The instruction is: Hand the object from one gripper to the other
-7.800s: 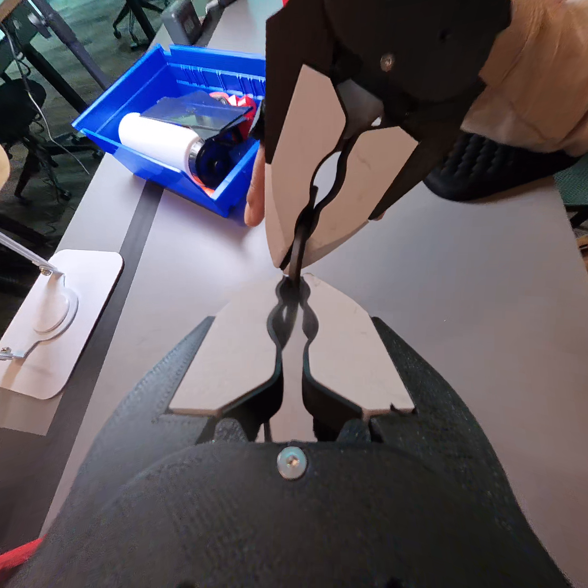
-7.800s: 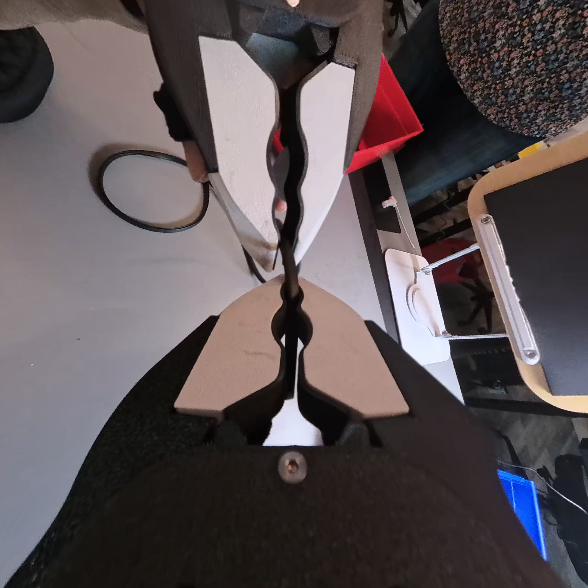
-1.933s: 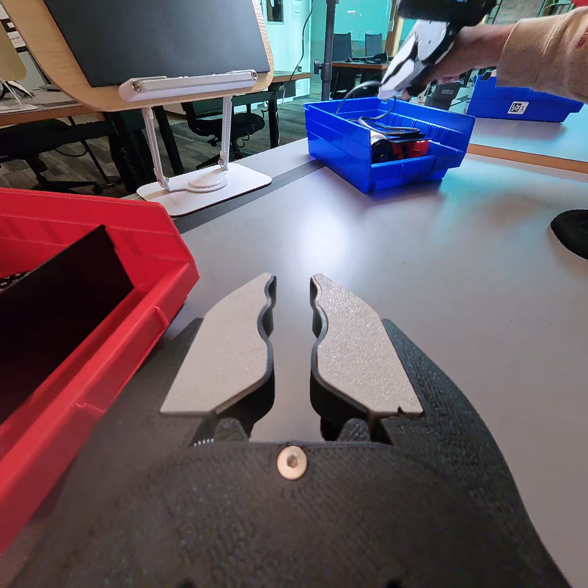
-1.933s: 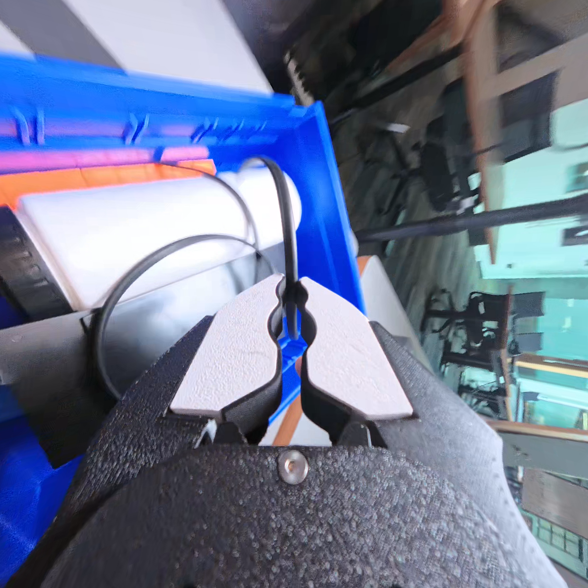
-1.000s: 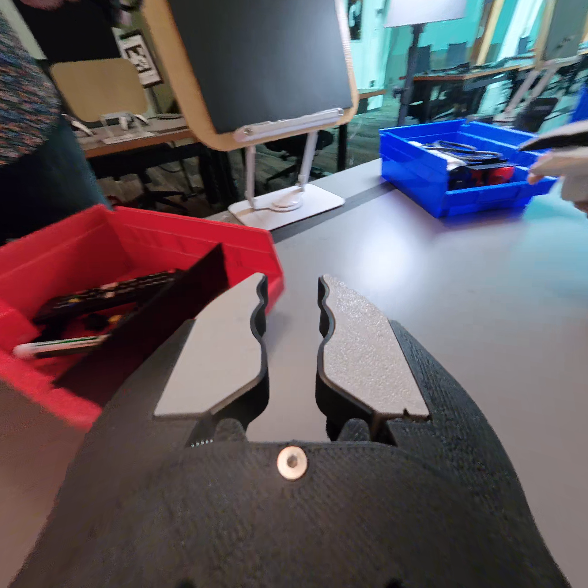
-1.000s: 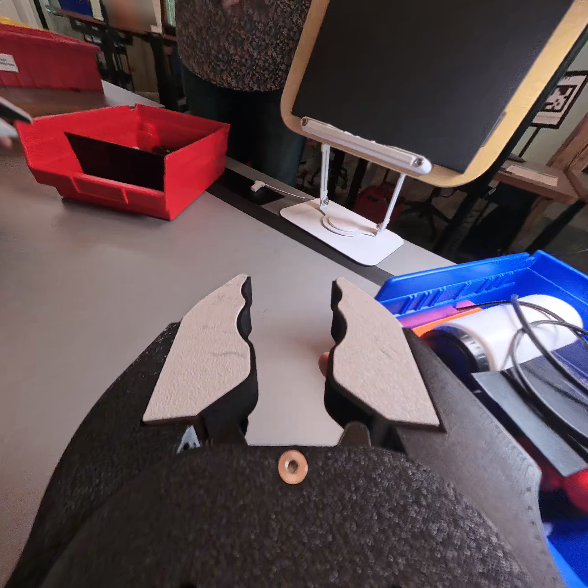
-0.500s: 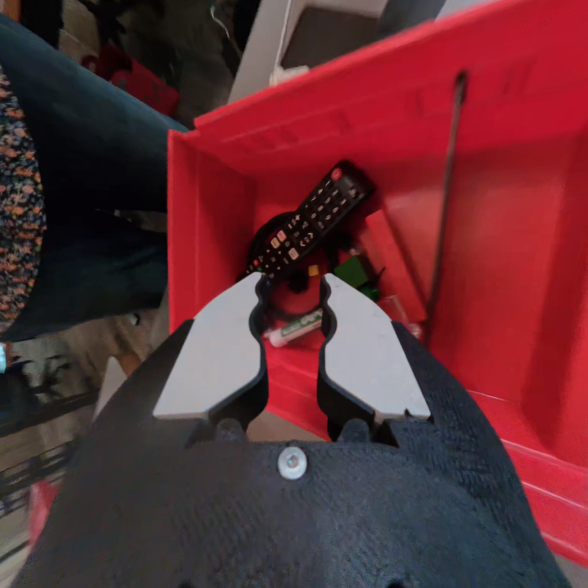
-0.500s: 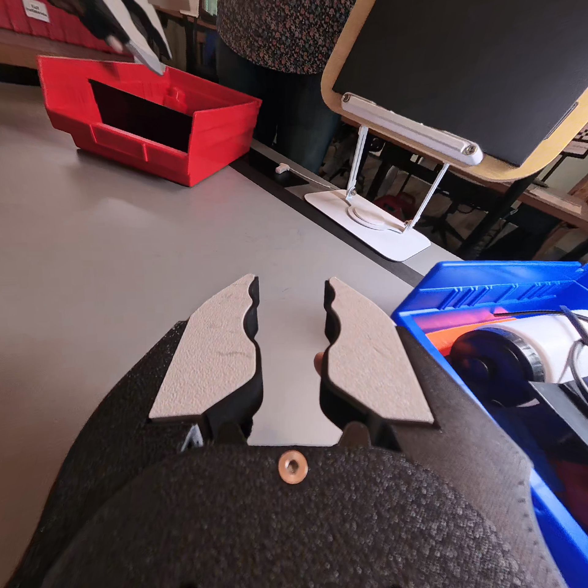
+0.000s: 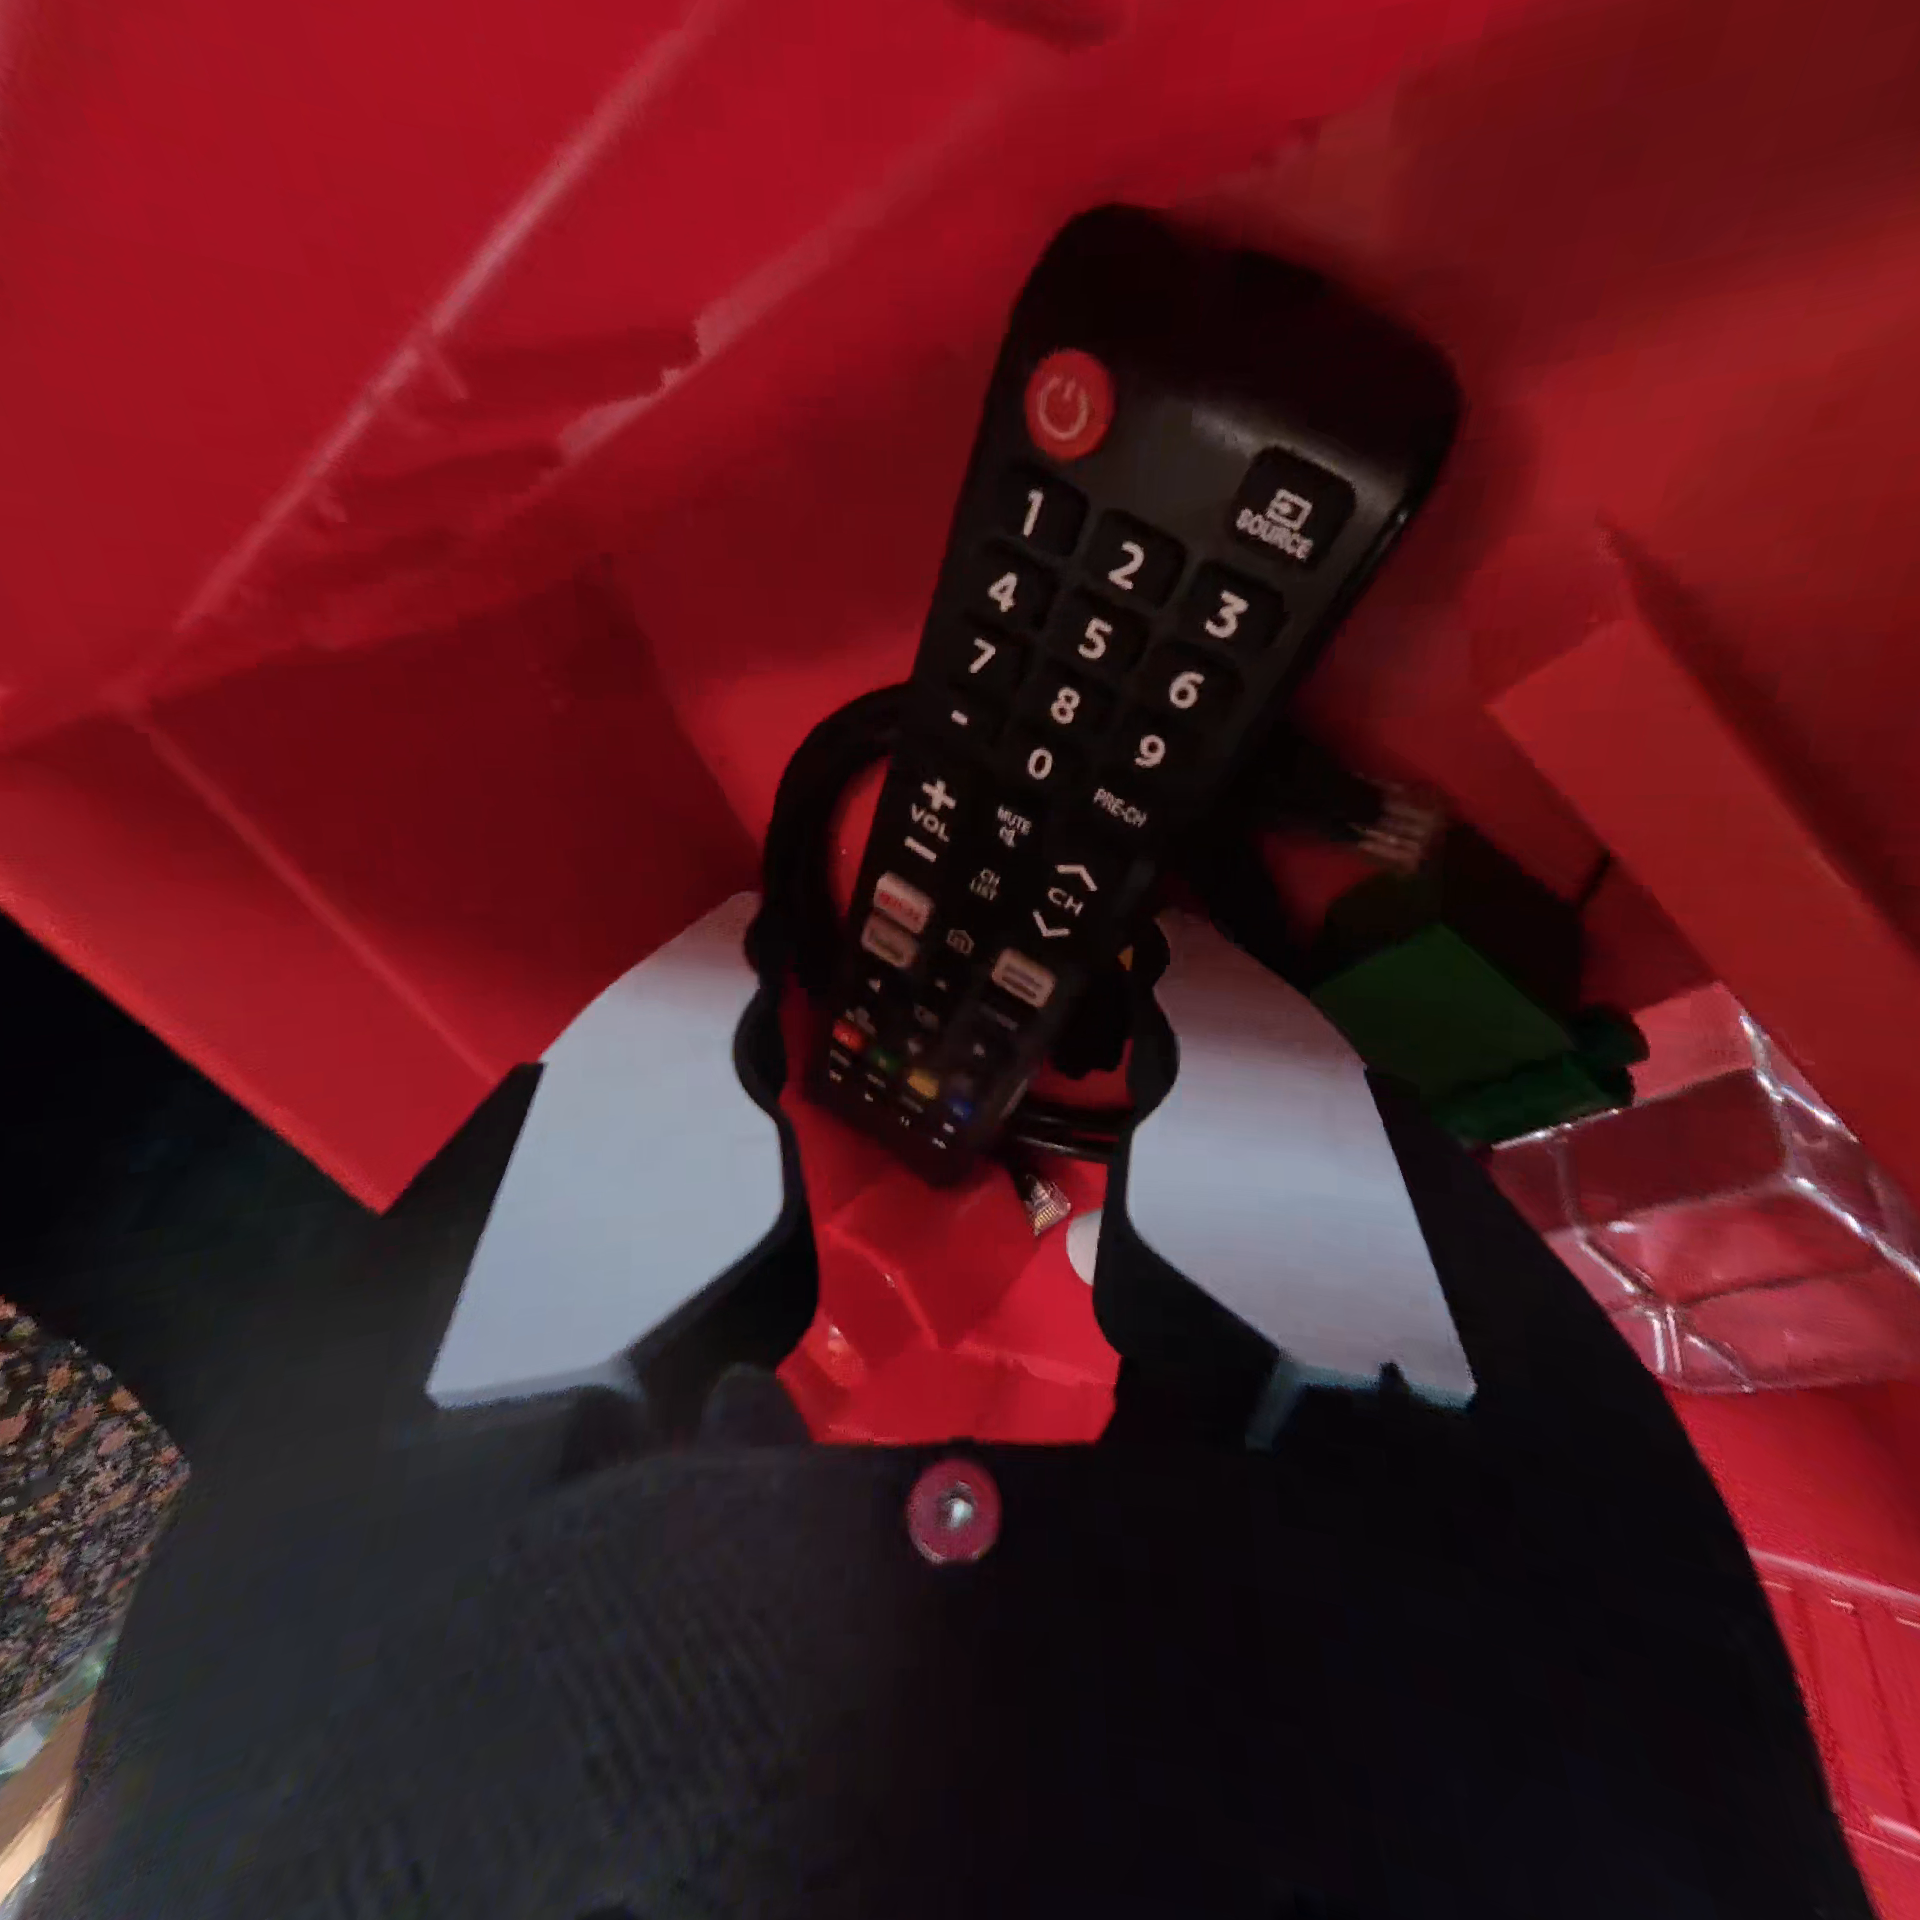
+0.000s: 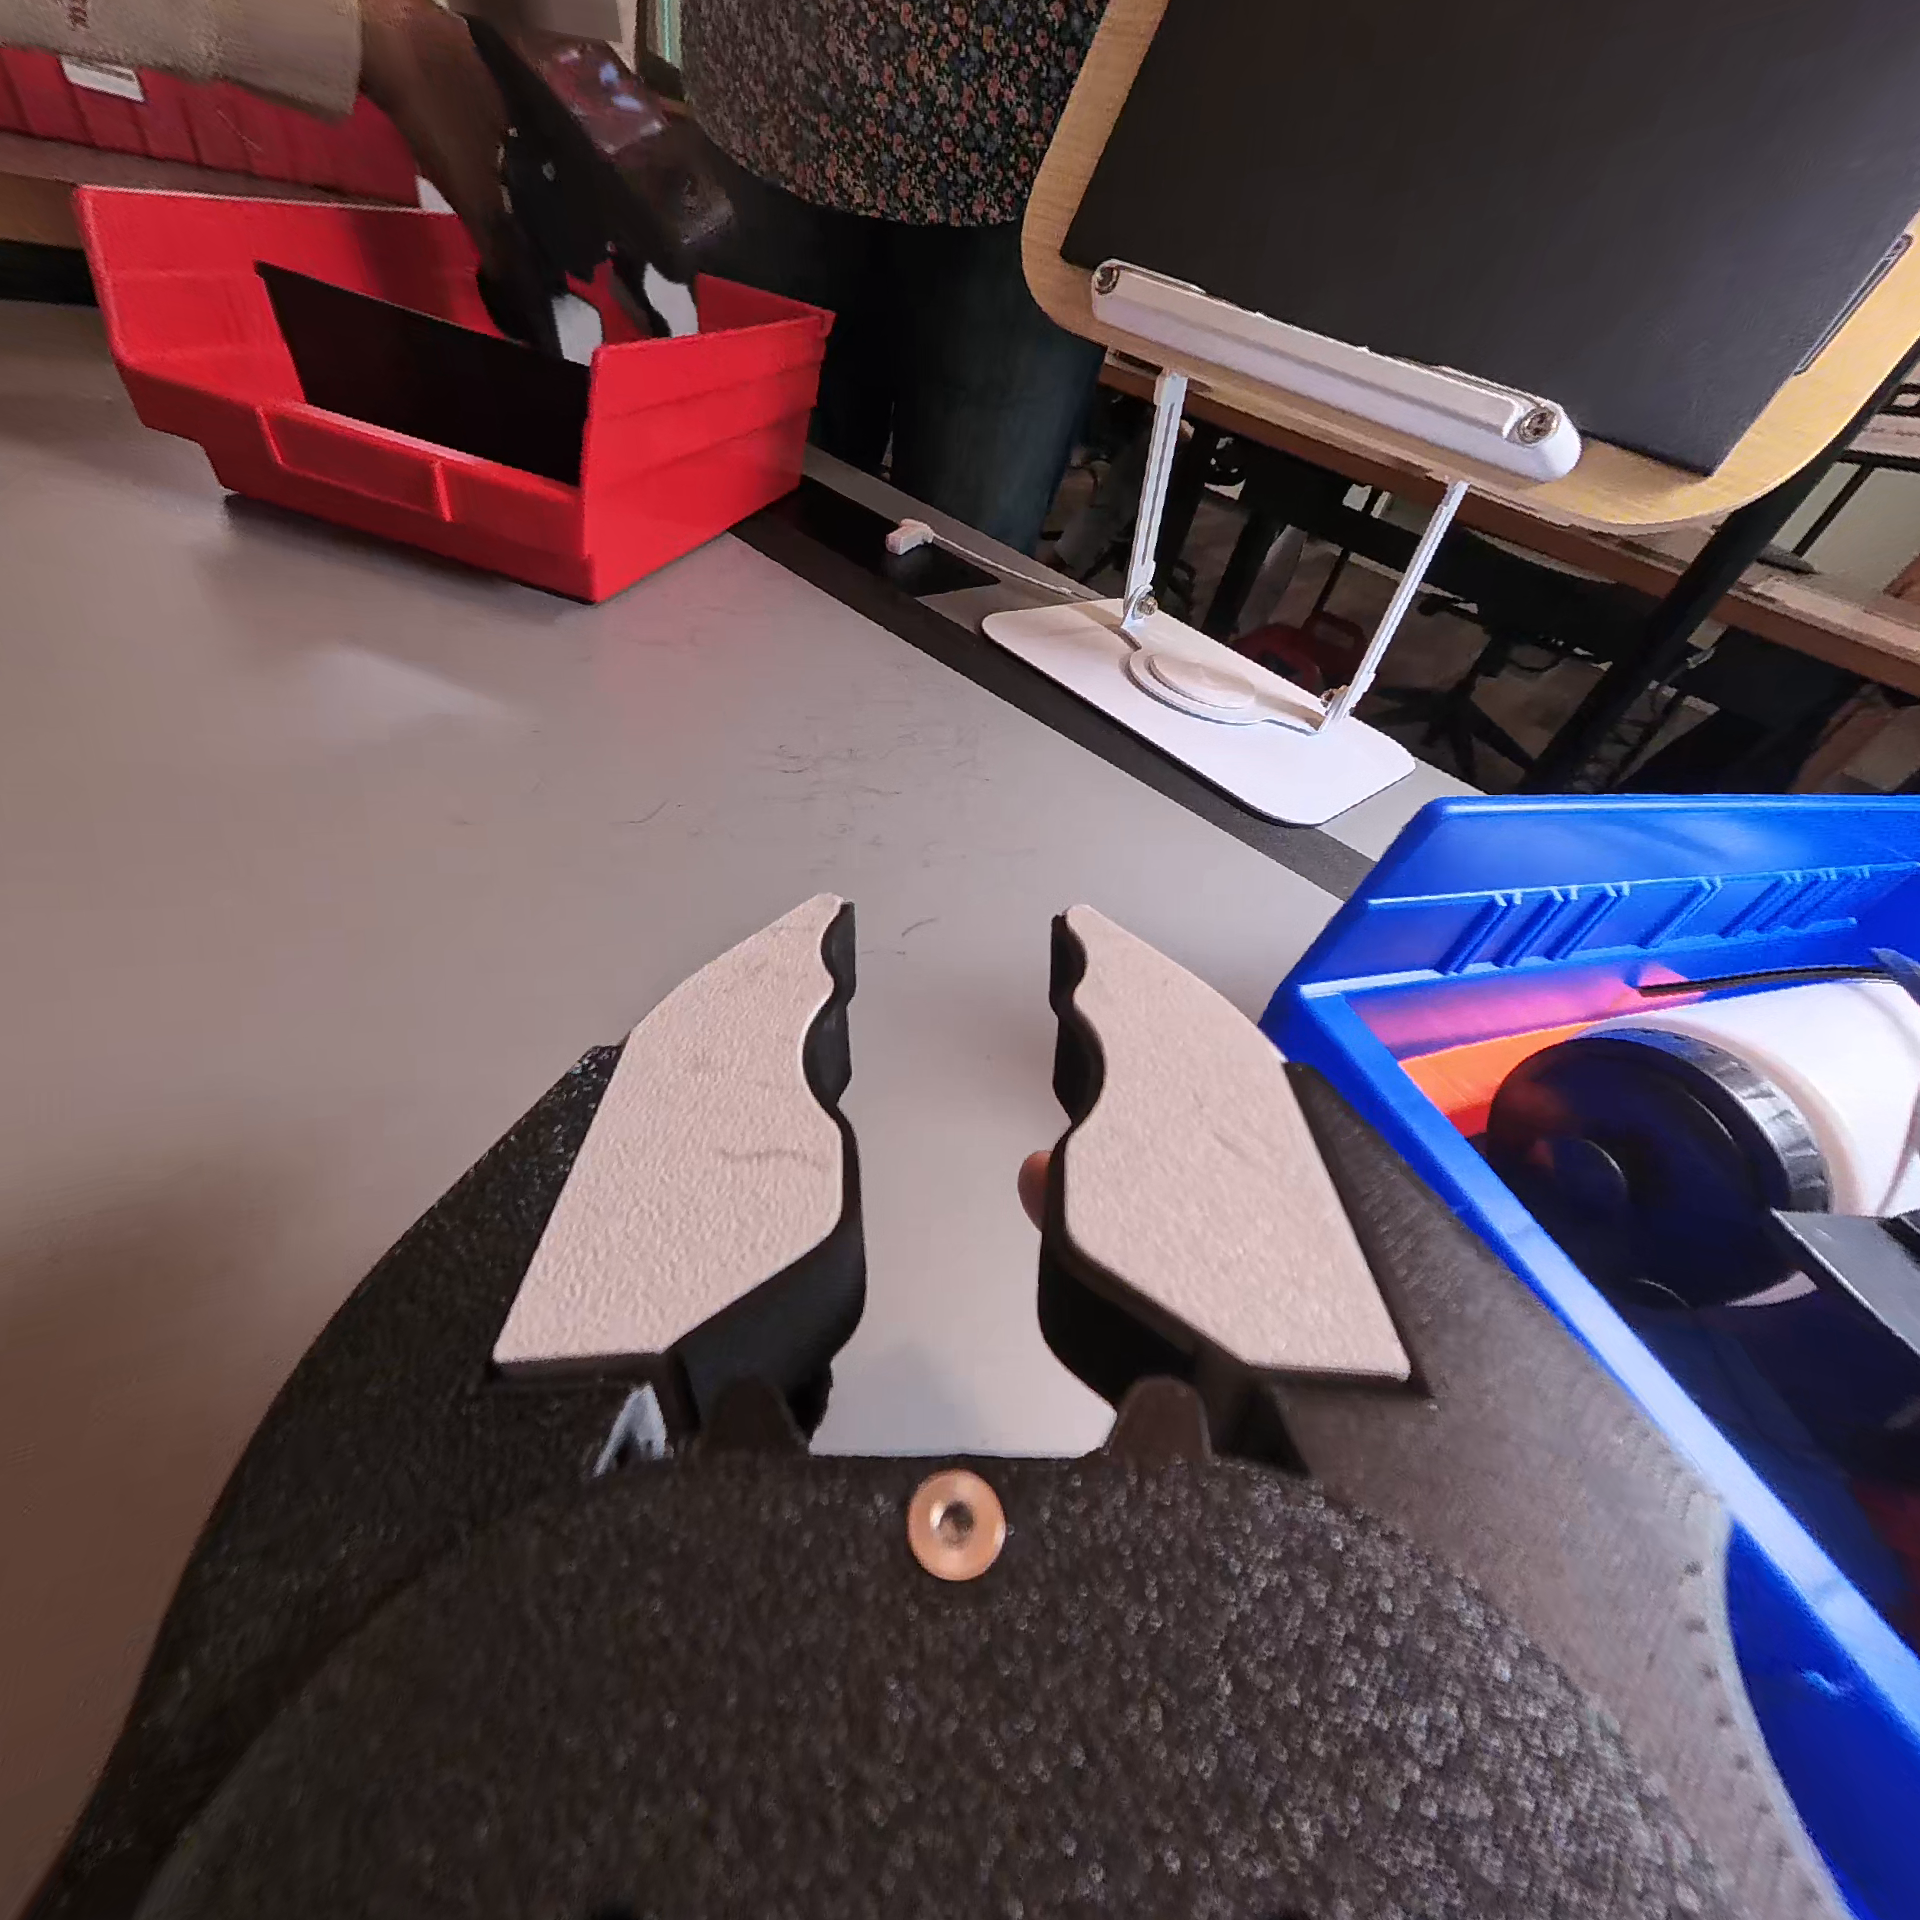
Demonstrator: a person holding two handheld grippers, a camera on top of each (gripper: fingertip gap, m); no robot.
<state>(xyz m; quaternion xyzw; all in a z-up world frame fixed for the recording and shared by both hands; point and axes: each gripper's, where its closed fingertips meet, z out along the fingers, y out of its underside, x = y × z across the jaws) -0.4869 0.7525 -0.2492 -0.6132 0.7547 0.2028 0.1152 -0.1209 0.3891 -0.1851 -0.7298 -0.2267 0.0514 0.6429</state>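
Pickup only beginning: left gripper (image 9: 951, 1023), jaws apart, straddles the black push-button remote control (image 9: 1122, 665) lying in the red plastic bin (image 9: 416, 312); right gripper (image 10: 953, 1023) waits parted and empty, handover undone.

Black remote (image 9: 1101, 727) with a red power button in the red bin (image 9: 416, 364) — blue bin (image 10: 1621, 914) apart.

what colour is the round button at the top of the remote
Red, on the black remote; left wrist view.
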